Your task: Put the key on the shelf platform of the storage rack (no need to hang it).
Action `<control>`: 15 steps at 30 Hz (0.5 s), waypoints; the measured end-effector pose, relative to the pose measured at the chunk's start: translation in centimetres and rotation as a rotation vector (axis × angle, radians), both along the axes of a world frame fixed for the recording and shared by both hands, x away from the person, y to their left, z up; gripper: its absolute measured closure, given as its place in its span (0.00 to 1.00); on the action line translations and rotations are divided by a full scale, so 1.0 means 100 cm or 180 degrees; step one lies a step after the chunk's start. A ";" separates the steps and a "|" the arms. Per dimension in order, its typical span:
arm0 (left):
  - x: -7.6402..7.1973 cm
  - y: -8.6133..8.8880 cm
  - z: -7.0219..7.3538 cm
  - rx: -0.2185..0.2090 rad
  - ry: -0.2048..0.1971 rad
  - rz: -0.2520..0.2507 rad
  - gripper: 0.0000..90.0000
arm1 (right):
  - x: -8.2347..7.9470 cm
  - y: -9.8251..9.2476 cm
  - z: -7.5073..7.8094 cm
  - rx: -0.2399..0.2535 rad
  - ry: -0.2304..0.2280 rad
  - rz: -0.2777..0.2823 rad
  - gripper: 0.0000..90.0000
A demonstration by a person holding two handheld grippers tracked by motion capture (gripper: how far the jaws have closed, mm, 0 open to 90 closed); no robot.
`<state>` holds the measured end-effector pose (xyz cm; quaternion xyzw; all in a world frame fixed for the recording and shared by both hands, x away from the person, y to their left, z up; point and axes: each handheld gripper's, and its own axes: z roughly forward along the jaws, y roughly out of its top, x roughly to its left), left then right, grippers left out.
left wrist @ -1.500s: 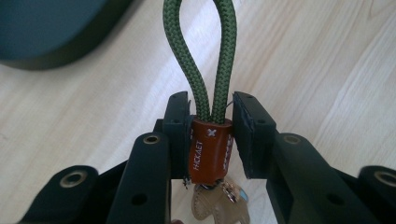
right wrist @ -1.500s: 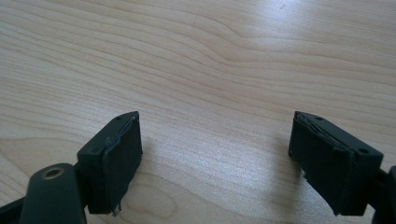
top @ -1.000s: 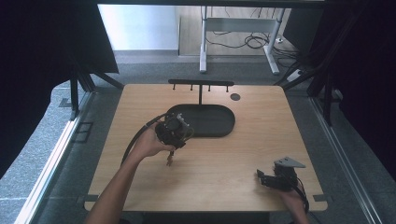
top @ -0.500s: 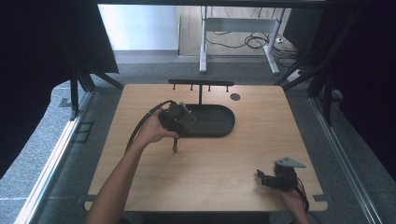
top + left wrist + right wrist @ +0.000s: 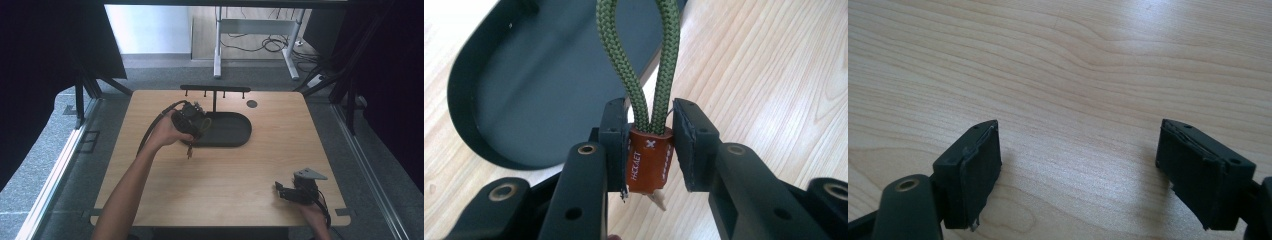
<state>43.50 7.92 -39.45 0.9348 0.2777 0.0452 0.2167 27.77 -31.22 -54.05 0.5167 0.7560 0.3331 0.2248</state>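
Keychain held by left gripper over the tray's left end.

Brown leather tab (image 5: 649,159) w/ green cord loop (image 5: 644,65) is pinched betw. left gripper (image 5: 650,150) pads, above black oval tray (image 5: 235,135) w/ hook rack (image 5: 215,90). Right gripper (image 5: 1078,170) rests on wooden table (image 5: 280,150) near front-right corner, jaws wide apart, nothing betw. them.

Left gripper (image 5: 192,122) raised at the near-left rim of the black tray (image 5: 235,142), jaws clamped on a brown leather tab (image 5: 649,160), forearm stretched forward, right gripper (image 5: 295,190) resting low, well right of the tray, jaws spread wide apart.
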 end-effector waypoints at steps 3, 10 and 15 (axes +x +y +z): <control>0.003 -0.003 0.002 0.0036 -0.0014 0.0002 0.77 | 0.000 0.000 0.000 -0.0012 -0.0002 0.0004 0.20; 0.010 -0.012 0.004 0.0093 -0.0022 -0.0027 0.77 | 0.000 0.000 0.000 0.0003 0.0000 0.0003 0.20; 0.015 -0.018 0.005 0.0084 0.0010 -0.0049 0.77 | 0.000 0.000 0.000 -0.0006 -0.0005 0.0009 0.20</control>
